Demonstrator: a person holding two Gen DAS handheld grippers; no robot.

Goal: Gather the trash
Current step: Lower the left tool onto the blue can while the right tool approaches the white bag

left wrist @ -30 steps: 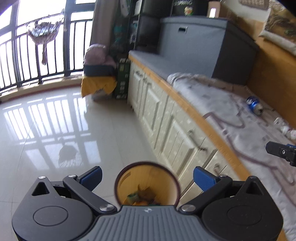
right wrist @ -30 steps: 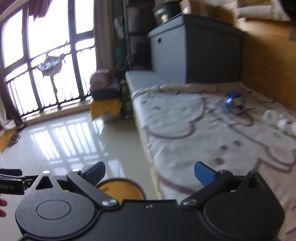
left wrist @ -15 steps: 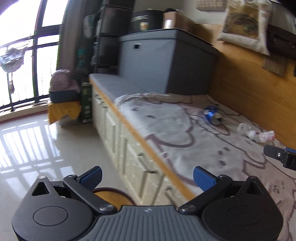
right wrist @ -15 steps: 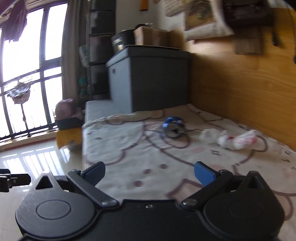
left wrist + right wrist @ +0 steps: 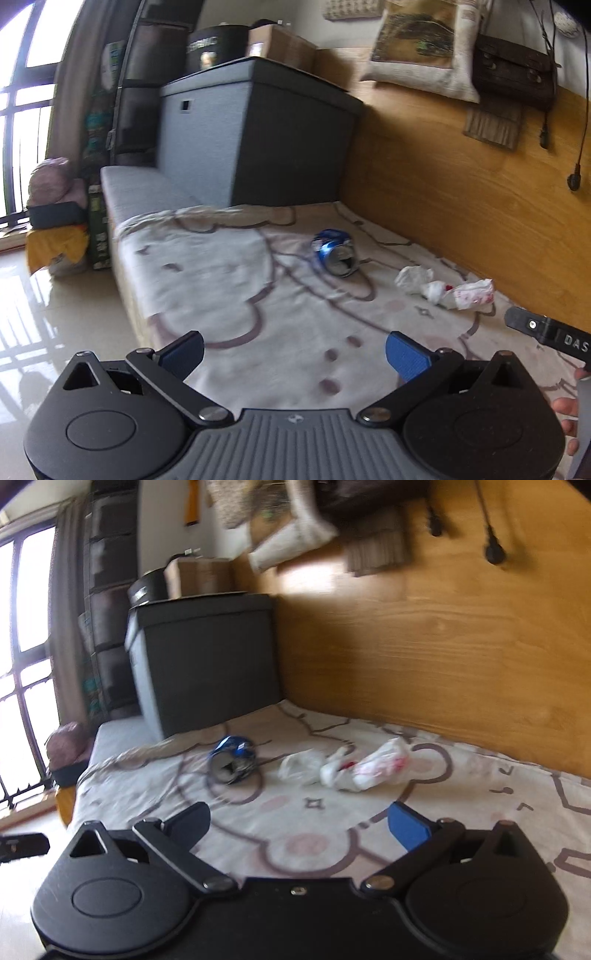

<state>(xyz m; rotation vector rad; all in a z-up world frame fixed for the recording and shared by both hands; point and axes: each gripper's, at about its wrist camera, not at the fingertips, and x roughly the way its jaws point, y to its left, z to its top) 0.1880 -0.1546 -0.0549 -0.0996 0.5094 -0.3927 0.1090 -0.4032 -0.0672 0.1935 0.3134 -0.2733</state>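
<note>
A crushed blue can [image 5: 335, 252] [image 5: 232, 757] lies on its side on the patterned blanket [image 5: 240, 291] [image 5: 461, 786]. To its right sit crumpled white wrappers with red marks [image 5: 448, 288] [image 5: 351, 768]. My left gripper [image 5: 295, 352] is open and empty, well short of the can. My right gripper [image 5: 298, 821] is open and empty too, a short way in front of the can and wrappers. Part of the right gripper's body [image 5: 546, 332] shows at the right edge of the left wrist view.
A grey storage box [image 5: 255, 136] [image 5: 203, 664] stands at the far end of the bench, with a wooden wall panel [image 5: 461, 177] [image 5: 424, 638] along the right. Shiny tiled floor [image 5: 55, 325] lies to the left. A cushion [image 5: 424, 48] and brown bag [image 5: 513, 74] hang on the wall.
Both views have swung from the floor and the yellow bin to the bench. The bin has left sight, and the can and wrappers are now closer and more central.
</note>
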